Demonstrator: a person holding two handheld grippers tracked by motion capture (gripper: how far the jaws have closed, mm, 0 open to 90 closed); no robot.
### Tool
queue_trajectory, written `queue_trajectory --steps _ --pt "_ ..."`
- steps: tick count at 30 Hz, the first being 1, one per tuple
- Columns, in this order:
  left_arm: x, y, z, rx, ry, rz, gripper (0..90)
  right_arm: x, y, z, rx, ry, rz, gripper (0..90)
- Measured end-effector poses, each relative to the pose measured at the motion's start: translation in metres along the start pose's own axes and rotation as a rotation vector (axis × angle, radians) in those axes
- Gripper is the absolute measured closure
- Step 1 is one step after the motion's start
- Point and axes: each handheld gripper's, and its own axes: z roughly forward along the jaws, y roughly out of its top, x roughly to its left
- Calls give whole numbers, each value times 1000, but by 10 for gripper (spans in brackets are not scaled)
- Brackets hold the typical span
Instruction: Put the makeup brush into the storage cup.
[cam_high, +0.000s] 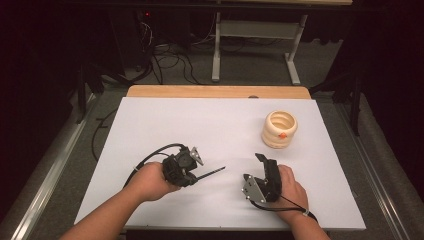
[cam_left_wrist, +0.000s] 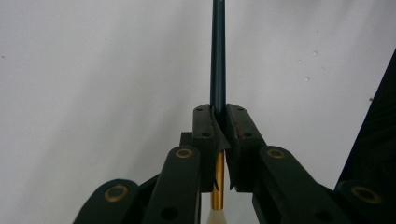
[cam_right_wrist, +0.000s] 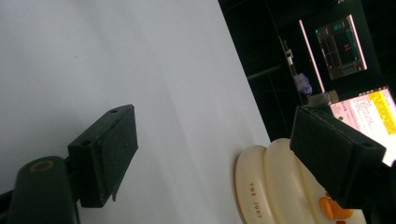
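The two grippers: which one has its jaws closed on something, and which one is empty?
The left gripper is the one: its jaws clamp a thin dark pen. The right gripper has its jaws apart with nothing between them, near the cream ribbed cup.

Lab — cables (cam_high: 170, 60) (monitors (cam_right_wrist: 343, 44))

My left gripper (cam_left_wrist: 219, 135) hides the brush's (cam_left_wrist: 218, 56) middle; the cream pot (cam_right_wrist: 285, 186) runs off my right view's bottom edge.
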Motion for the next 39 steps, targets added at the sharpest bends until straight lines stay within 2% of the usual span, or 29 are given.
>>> queue_trajectory --steps 5,13,14,19,20,25,30,37,39 --pt "-1 3 -2 -4 3 8 833 4 4 -1 -6 -17 -63 182" --pt "-1 7 -2 1 7 9 833 8 7 -3 -12 -32 -104 226" --pt "-1 8 -2 4 6 12 833 9 8 -3 -16 -40 -123 238" --pt "-3 12 -2 2 9 21 833 11 9 -3 -19 -50 -148 252" --pt "-3 13 -2 4 7 26 833 12 10 -3 -17 -58 -168 258" --pt "-3 15 0 7 8 26 833 13 11 -3 -26 -66 -193 271" --pt "-4 18 2 10 10 24 833 16 14 -4 -27 -73 -224 330" --pt "-7 24 4 21 8 46 833 19 17 -5 -37 -77 -249 376" --pt "-8 25 4 22 9 44 833 20 18 -5 -49 -65 -255 401"
